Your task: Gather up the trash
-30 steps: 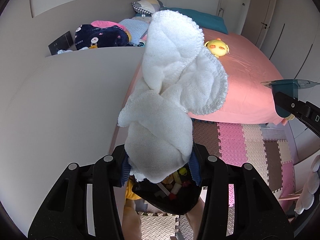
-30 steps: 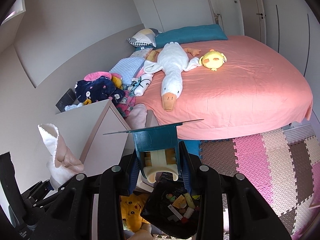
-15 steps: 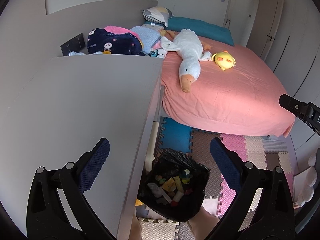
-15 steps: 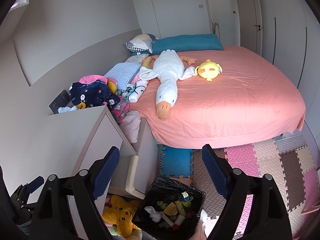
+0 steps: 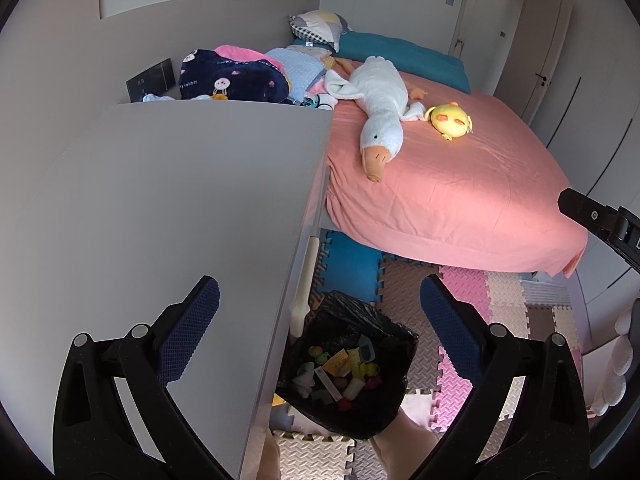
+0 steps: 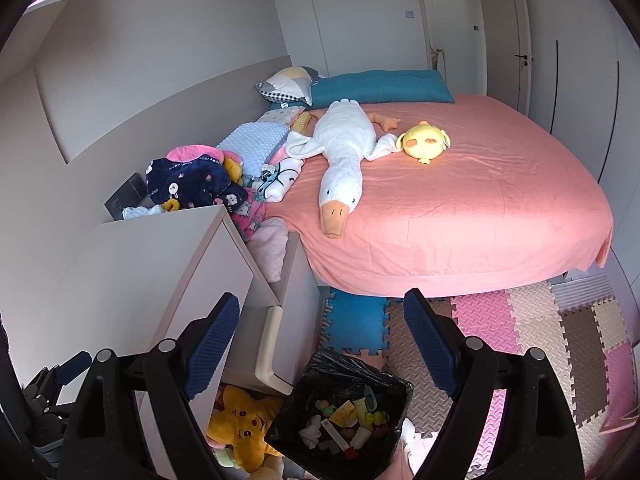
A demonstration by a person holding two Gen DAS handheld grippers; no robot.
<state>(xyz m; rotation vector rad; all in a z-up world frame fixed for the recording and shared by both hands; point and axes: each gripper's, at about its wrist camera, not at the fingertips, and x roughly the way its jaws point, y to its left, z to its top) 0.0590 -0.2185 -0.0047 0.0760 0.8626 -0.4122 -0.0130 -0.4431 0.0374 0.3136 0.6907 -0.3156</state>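
Your left gripper [image 5: 320, 320] and right gripper [image 6: 320, 332] both have fingers spread wide, nothing between them. Black trash bin [image 5: 352, 368] sits lower centre, full of scraps.

Foam-mat floor [image 6: 500, 320], lined trash bin [image 6: 320, 368] on it (half full), plush star [image 6: 240, 428] beside

Each tool [image 5: 320, 332] [image 6: 318, 338] has glossy black angular arms with silver screws; dark blue dimpled pads [image 5: 188, 340] line the fingers' inner faces.
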